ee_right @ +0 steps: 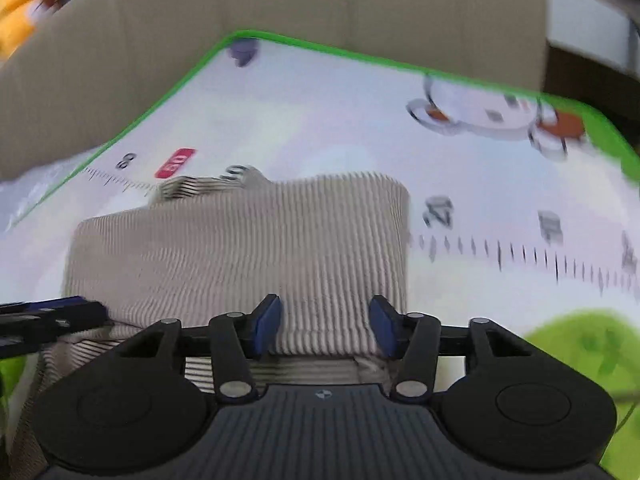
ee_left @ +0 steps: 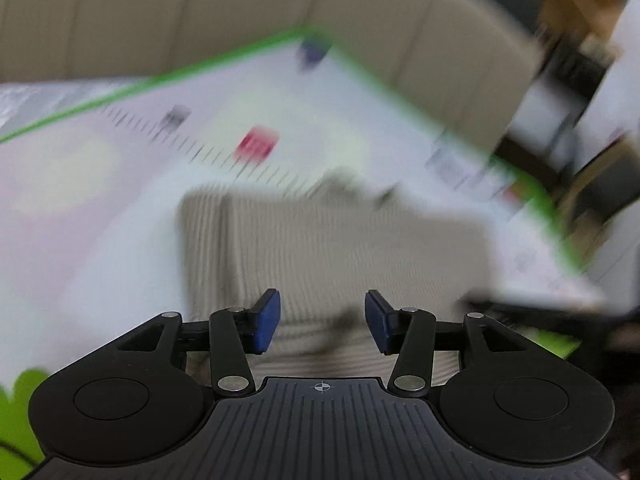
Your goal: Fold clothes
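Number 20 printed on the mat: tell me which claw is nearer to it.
Right. The right claw is over the garment's edge beside the 20; the left claw sits across the garment, at its opposite side.

mat [ee_right: 360, 152] ruler print: "30" on red tag [ee_right: 176, 163], ahead-left of right gripper | "20" ahead-right | other digits blurred

Blur and cut-offs

Left wrist view smeared throughout; white green-edged play mat [ee_left: 100, 208] print unreadable; beige ribbed knit garment [ee_right: 240, 248] near edge hidden behind gripper body.
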The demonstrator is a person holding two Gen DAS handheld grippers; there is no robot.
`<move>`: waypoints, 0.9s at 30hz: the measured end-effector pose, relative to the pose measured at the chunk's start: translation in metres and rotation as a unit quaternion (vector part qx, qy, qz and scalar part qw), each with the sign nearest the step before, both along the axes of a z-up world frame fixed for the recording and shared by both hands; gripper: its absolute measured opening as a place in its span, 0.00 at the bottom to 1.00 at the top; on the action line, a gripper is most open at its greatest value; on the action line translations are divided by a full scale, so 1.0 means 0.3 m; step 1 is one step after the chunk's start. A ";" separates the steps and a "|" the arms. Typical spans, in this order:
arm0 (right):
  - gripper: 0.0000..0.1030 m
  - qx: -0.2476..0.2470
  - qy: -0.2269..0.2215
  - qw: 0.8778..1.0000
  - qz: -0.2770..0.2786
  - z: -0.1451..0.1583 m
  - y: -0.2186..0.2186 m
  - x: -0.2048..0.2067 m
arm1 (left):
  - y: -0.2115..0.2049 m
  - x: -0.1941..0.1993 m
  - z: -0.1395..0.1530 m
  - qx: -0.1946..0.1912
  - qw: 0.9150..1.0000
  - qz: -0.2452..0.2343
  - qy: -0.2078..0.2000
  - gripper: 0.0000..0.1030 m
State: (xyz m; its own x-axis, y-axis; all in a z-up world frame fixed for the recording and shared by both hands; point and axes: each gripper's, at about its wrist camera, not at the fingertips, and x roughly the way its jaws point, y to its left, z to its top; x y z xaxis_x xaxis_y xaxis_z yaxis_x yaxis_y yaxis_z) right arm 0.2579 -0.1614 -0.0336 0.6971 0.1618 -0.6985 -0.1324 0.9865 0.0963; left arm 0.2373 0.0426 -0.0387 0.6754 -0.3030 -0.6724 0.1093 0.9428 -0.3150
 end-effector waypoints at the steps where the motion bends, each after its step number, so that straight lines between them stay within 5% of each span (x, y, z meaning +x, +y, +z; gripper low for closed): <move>1: 0.51 -0.003 -0.019 1.000 0.016 0.034 0.026 0.006 | 0.003 0.006 -0.010 0.003 1.000 0.003 0.008 0.44; 7: 0.56 -0.048 -0.058 0.996 0.050 0.078 0.188 0.216 | 0.085 0.003 0.056 -0.054 0.998 0.027 -0.010 0.74; 10: 0.56 -0.060 -0.009 0.997 0.037 -0.021 0.215 0.347 | 0.174 0.014 0.074 -0.050 0.996 0.070 -0.032 0.79; 13: 0.43 -0.052 0.030 0.998 0.031 -0.093 0.225 0.415 | 0.290 0.031 0.069 -0.089 0.989 0.118 -0.026 0.81; 15: 0.05 -0.028 0.030 0.999 0.033 -0.066 0.214 0.392 | 0.358 0.036 0.059 -0.119 0.982 0.143 -0.016 0.81; 22: 0.05 0.098 0.030 0.994 0.050 0.123 0.045 0.095 | 0.436 0.039 0.092 -0.144 0.975 0.166 -0.042 0.88; 27: 0.05 0.136 0.075 0.987 0.046 0.096 -0.025 -0.138 | 0.412 0.000 0.144 -0.166 0.975 0.133 -0.071 0.93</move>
State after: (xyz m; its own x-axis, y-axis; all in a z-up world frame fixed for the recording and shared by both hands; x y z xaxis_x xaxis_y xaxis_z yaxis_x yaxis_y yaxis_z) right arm 0.2165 -0.1689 -0.0049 0.5626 0.4159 -0.7145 -0.1847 0.9056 0.3817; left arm 0.2373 0.1663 0.0044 0.8385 -0.2887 -0.4622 -0.0614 0.7927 -0.6065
